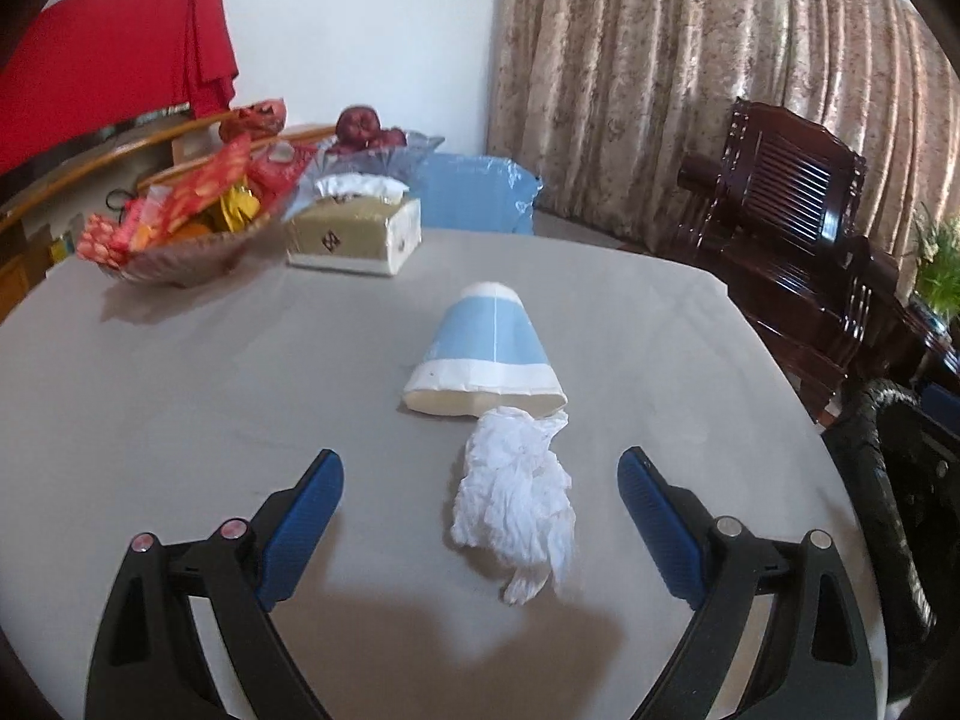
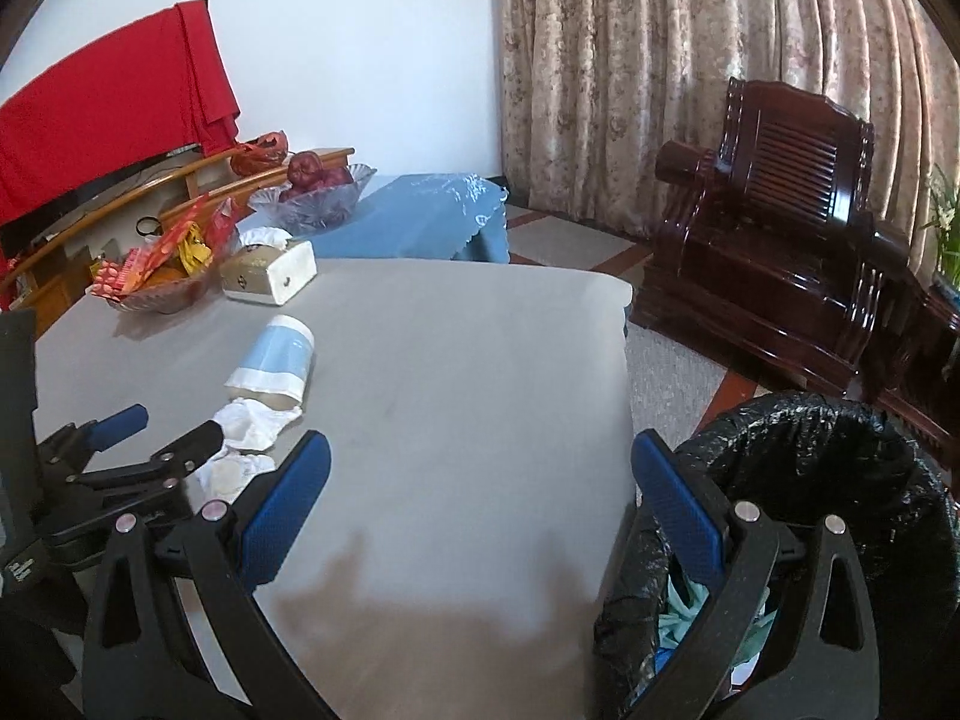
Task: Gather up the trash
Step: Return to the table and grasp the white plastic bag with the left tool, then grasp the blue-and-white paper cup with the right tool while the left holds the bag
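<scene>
Grey table (image 1: 180,408) carries all items. Paper cup (image 1: 486,354), blue with white bands, lies on its side near centre, mouth toward 6 o'clock. Crumpled white tissue (image 1: 516,498) lies at the cup's 6 o'clock, touching its rim. Tissue box (image 1: 354,234) sits at 11 o'clock from the cup, well apart. Glass bowl of red and yellow wrapped snacks (image 1: 174,234) sits just beside the box, at its 9 o'clock.

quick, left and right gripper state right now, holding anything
Left gripper: open, empty, fingers either side of the crumpled tissue on the table.
Right gripper: open, empty, beside the black-lined trash bin.
</scene>
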